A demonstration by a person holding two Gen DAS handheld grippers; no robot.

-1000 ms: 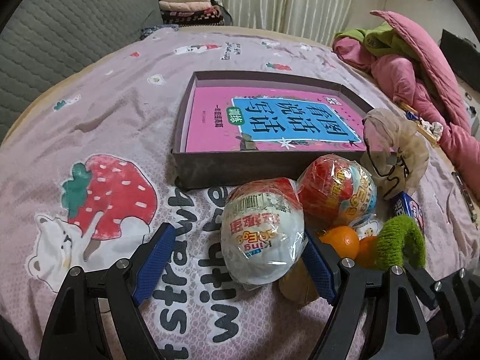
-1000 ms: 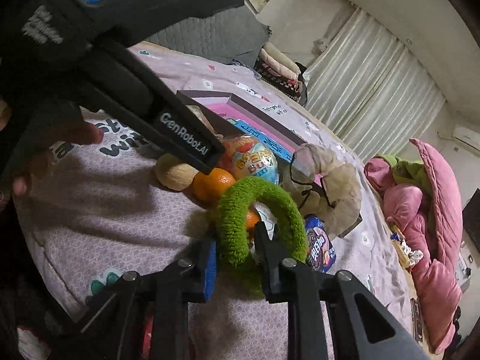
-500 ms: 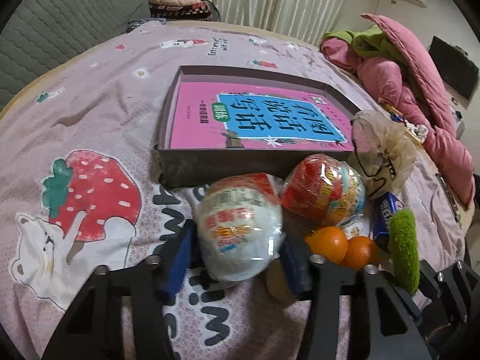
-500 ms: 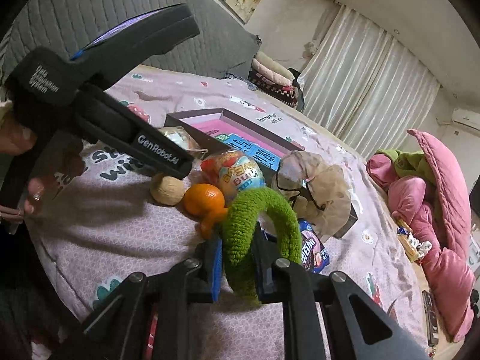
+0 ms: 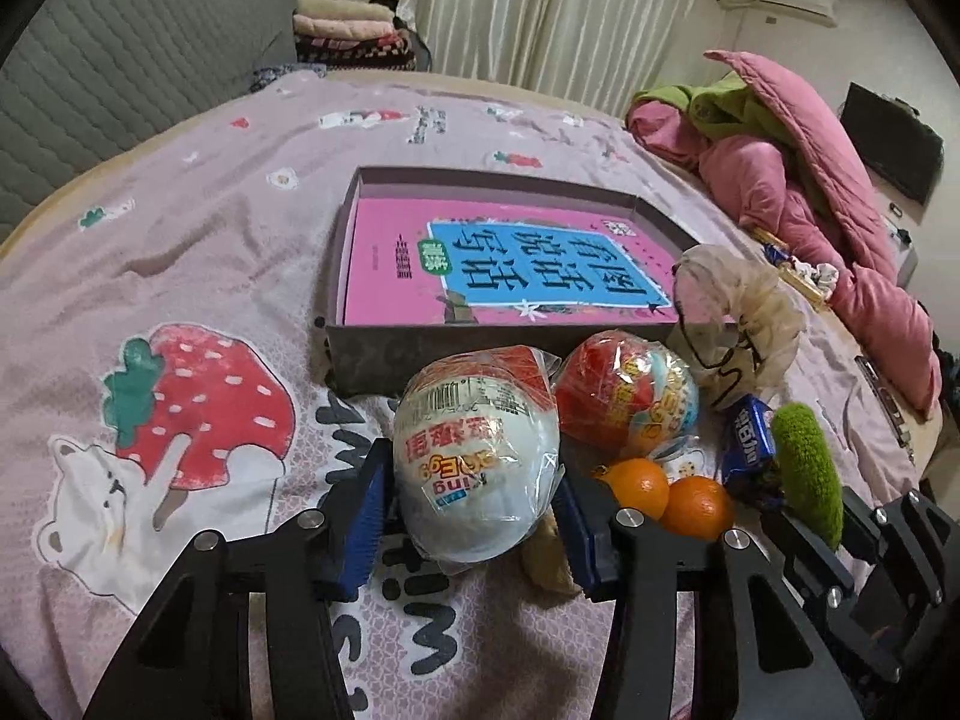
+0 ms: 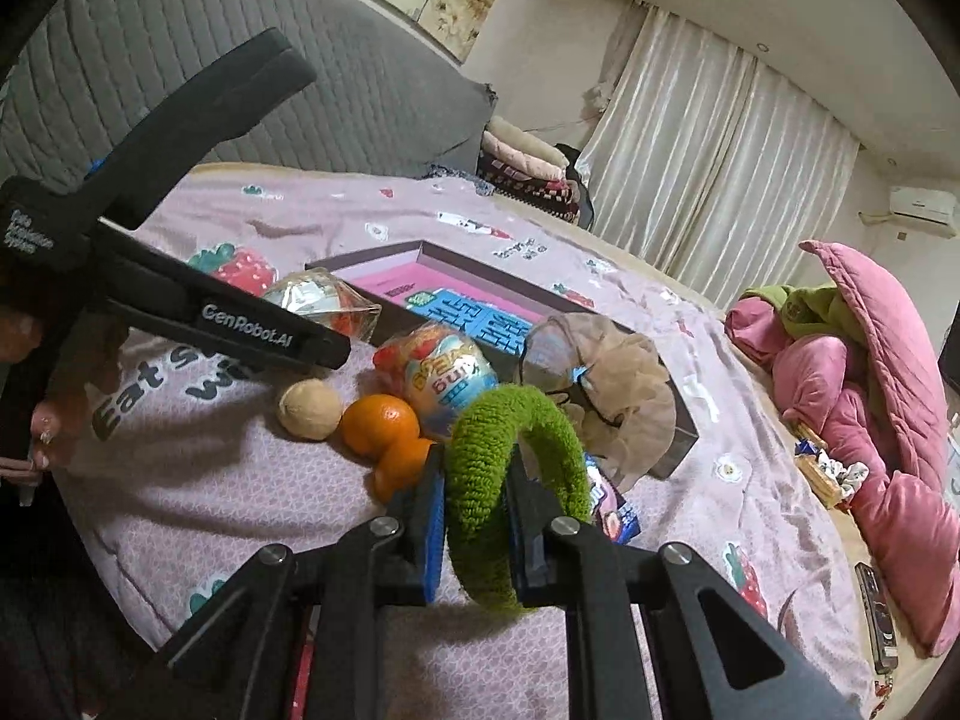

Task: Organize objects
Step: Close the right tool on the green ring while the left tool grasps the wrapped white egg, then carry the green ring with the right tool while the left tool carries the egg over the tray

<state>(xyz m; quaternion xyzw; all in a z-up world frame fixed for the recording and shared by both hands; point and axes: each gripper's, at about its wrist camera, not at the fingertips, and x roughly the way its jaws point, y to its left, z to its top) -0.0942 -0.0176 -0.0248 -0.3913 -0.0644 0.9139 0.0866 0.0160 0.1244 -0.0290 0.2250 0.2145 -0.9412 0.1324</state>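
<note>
In the left wrist view, the left gripper (image 5: 474, 516), its jaws just closed in, clasped a white wrapped egg (image 5: 477, 468) on the bedspread (image 5: 180, 252); the open box (image 5: 384, 354) lay just ahead, with bare cloth to its left and oranges (image 5: 666, 489) crowding its right. The right wrist view showed the right gripper (image 6: 477, 525) pinched tight on a green fuzzy ring (image 6: 510, 480), with a tan ball (image 6: 309, 408) ahead-left that the egg half hid in the other view.

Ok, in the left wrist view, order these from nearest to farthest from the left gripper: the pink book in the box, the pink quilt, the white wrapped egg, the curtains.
1. white wrapped egg, between the left gripper fingers
2. pink book, in the box straight ahead
3. pink quilt, far right
4. curtains, back wall
</note>
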